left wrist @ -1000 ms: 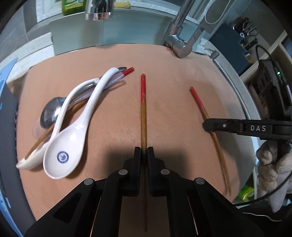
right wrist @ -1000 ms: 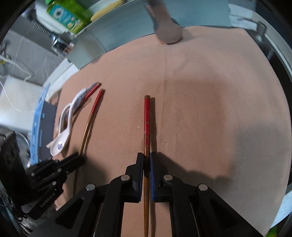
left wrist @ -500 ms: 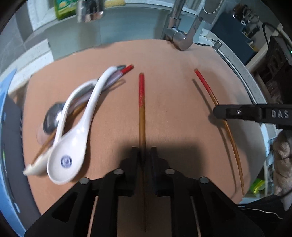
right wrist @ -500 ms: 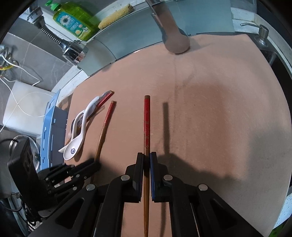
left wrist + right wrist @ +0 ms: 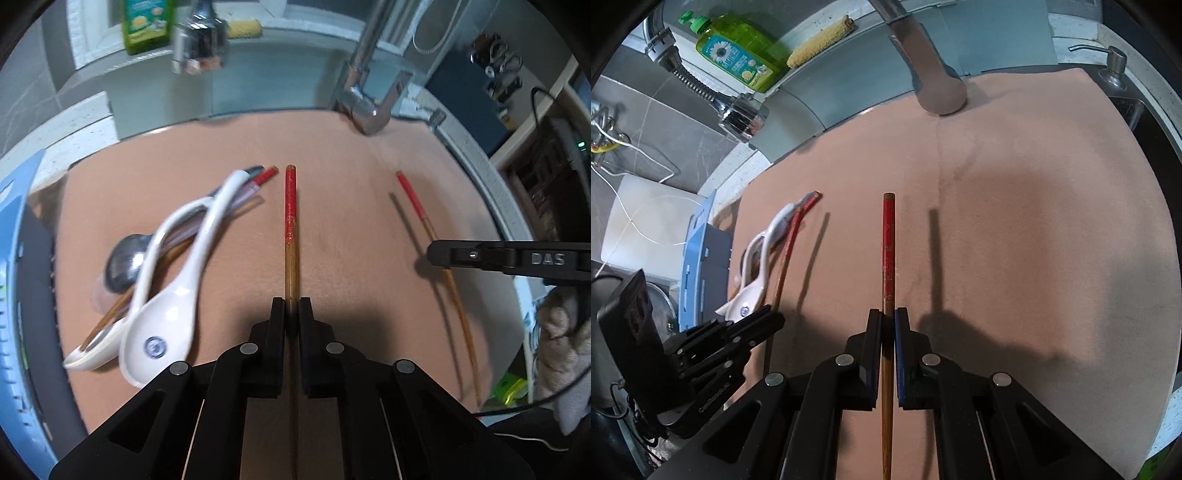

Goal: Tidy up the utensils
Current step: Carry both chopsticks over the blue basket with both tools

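- My left gripper is clamped tight on a red-tipped bamboo chopstick, the shaft running forward between the jaws with the red end pointing away from me, raised off the mat.
- My right gripper is likewise pinched shut on a second red-tipped chopstick, held off the mat so that it throws a separate shadow to its right.
- Both sit over the tan mat that covers the sink area.
- On the mat's left part, in the left wrist view, lies a heap: two white ceramic soup spoons, a metal spoon under them, and a further red-tipped chopstick poking out at the far end.
- A blue rack-like container stands just off the mat's left edge; I cannot tell what it holds.
- Behind the mat I see a faucet, a spray head, a green dish soap bottle and a yellow sponge on the ledge.
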Demonstrator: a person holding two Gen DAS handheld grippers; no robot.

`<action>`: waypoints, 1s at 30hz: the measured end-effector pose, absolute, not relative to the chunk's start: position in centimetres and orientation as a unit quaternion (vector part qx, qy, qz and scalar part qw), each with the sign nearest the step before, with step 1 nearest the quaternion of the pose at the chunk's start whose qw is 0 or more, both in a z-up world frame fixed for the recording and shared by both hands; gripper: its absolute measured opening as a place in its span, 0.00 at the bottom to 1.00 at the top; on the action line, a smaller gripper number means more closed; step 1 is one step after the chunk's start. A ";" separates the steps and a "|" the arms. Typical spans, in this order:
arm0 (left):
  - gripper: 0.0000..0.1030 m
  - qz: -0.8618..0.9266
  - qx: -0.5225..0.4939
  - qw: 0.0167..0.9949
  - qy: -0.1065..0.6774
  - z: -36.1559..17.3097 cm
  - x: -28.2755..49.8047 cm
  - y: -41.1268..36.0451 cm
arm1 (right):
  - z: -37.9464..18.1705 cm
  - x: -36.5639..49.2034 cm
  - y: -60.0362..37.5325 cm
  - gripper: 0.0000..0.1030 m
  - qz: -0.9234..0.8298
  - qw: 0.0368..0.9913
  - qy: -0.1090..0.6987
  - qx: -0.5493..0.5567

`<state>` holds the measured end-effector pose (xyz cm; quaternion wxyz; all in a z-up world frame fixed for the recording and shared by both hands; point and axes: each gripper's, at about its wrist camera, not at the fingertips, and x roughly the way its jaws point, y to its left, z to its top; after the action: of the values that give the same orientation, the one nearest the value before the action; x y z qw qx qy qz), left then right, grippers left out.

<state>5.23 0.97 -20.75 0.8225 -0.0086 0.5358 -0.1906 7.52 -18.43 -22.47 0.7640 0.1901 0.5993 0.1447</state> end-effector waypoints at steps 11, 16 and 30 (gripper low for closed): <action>0.05 -0.158 -0.060 0.857 0.487 -15.2 3.5 9.6 | -18.0 9.9 -9.6 0.06 0.220 0.767 0.575 0.181; 0.05 -0.117 -0.074 0.868 0.477 -14.4 2.7 15.3 | -16.6 10.9 -2.8 0.06 0.261 0.762 0.568 0.168; 0.05 -0.031 -0.119 0.866 0.485 -17.4 2.9 27.2 | -18.5 12.2 13.9 0.06 0.308 0.737 0.587 0.129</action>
<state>2.92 27.19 -17.35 0.8660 -0.1191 0.4847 -0.0311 12.24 13.90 -18.47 0.7375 0.1289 0.5869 0.3083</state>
